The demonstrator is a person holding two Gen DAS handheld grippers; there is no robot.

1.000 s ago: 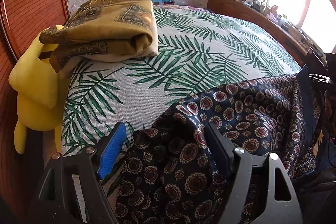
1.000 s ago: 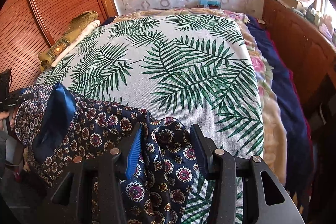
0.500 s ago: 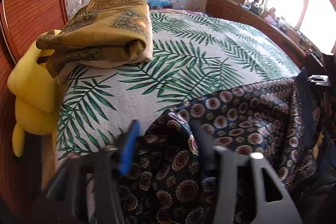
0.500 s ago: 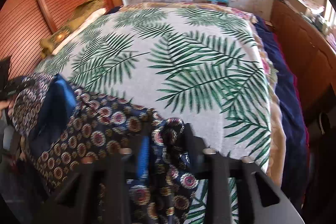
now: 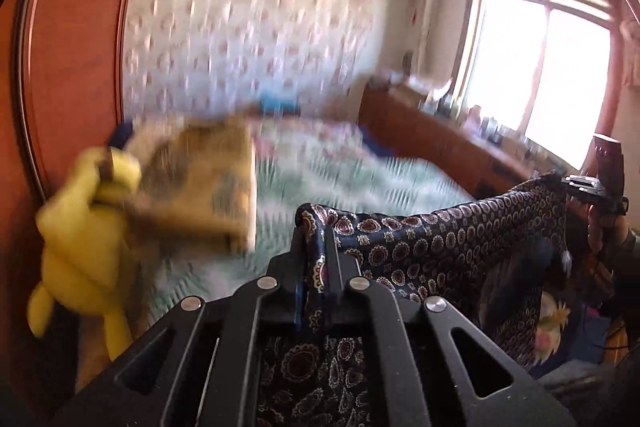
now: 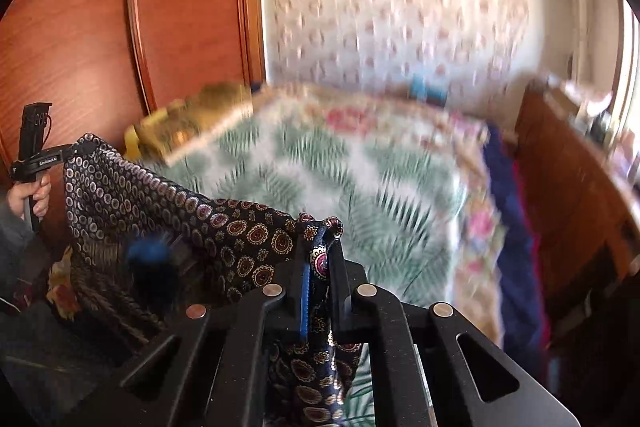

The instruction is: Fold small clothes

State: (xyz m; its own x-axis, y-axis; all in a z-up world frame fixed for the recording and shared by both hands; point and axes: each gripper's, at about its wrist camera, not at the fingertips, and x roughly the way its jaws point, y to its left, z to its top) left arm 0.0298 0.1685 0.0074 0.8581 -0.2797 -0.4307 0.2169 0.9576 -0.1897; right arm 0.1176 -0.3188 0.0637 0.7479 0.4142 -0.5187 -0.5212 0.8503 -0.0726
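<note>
**Patterned cloth pinched at both ends, held off the bed**

The navy patterned garment (image 5: 440, 239) hung stretched between the two tongs, its top edge running as a sagging line from one to the other, the rest draping below. It was clear of the bedspread, in front of and above it.

Left gripper (image 5: 316, 247): jaws had just been closing and were clamped on one corner of the cloth, fabric bunched between the pads. Right gripper (image 6: 320, 247): the same, closed down on the other corner, a small knob of fabric poking above the fingertips. In the right view a hand (image 6: 36, 193) gripped the far tong's handle.

Beyond the tongs lay the palm-leaf bedspread (image 6: 360, 179), blurred. To the left of the left gripper sat a folded ochre cloth (image 5: 204, 183) with a yellow plush toy (image 5: 84, 239) beside it, against the wooden wardrobe (image 6: 80, 27). A bright window (image 5: 540, 67) stood to the right.
</note>
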